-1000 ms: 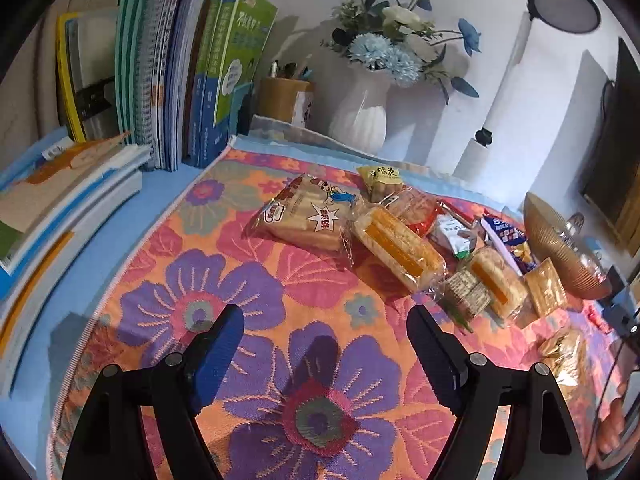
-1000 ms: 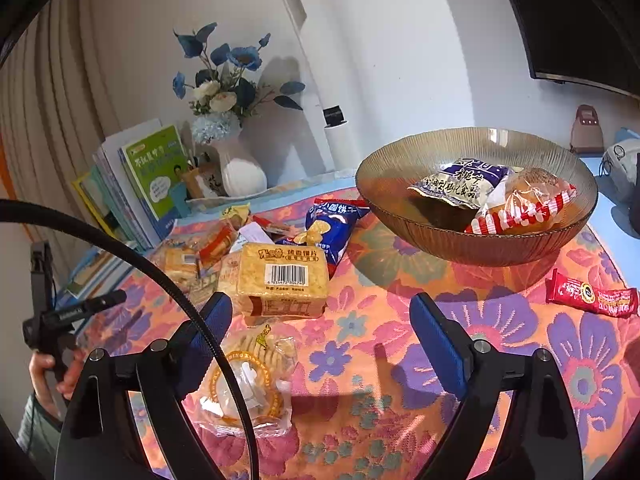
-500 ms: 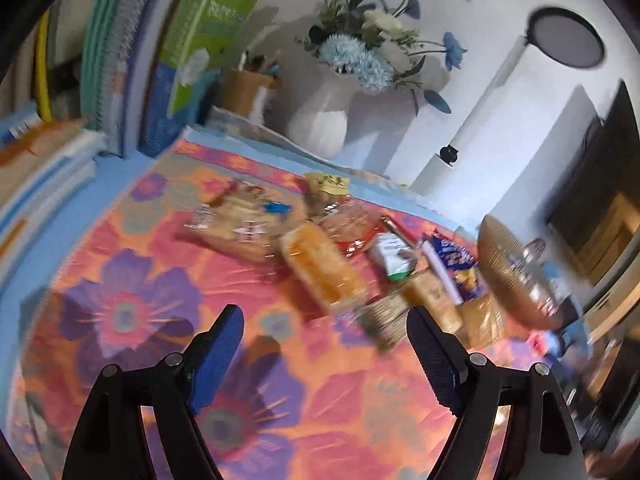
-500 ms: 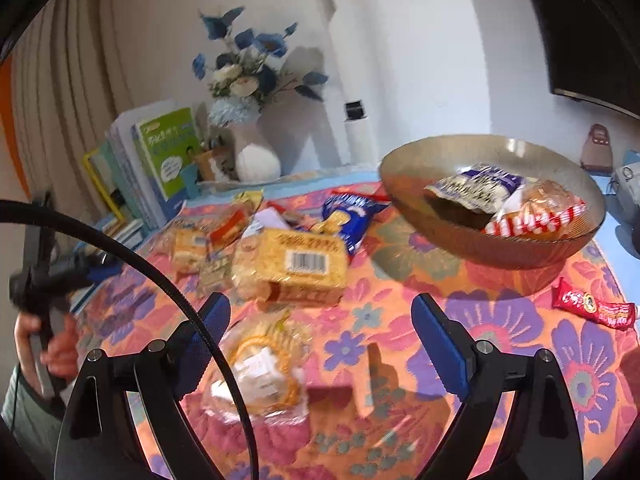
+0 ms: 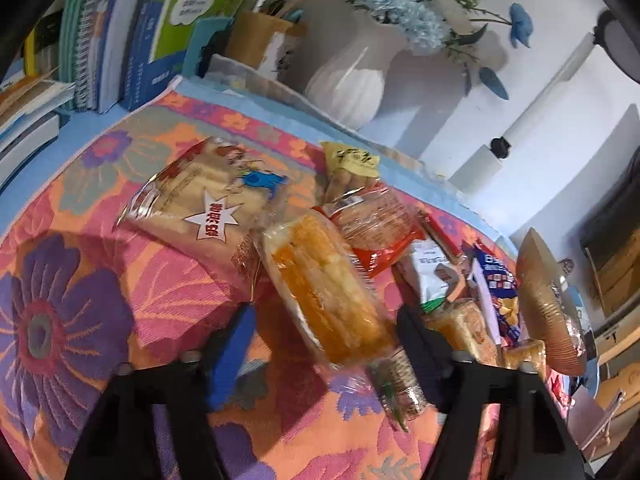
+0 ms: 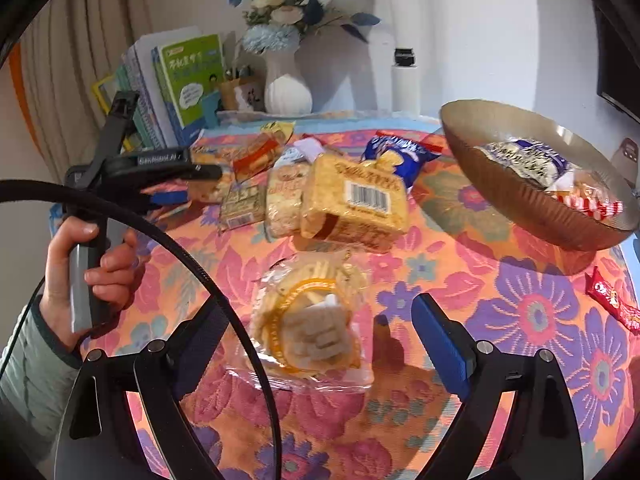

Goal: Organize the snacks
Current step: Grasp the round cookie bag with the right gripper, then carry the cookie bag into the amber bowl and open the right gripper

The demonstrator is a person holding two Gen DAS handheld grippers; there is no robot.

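My left hand-held gripper (image 5: 320, 344) is closing around the orange cake pack (image 5: 324, 292), pads not yet pressing. My right hand-held gripper (image 6: 320, 336) stands wide over the clear biscuit bag (image 6: 312, 320). Remaining snacks lie on the floral worktop (image 6: 540, 312); glass bowl (image 6: 520, 196) sits right.

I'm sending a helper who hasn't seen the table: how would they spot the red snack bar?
Find the big amber glass bowl at the right of the floral cloth. Below it, by the cloth's right edge, lies the red bar. It is long, thin and alone, apart from the pile of snacks left of the bowl.
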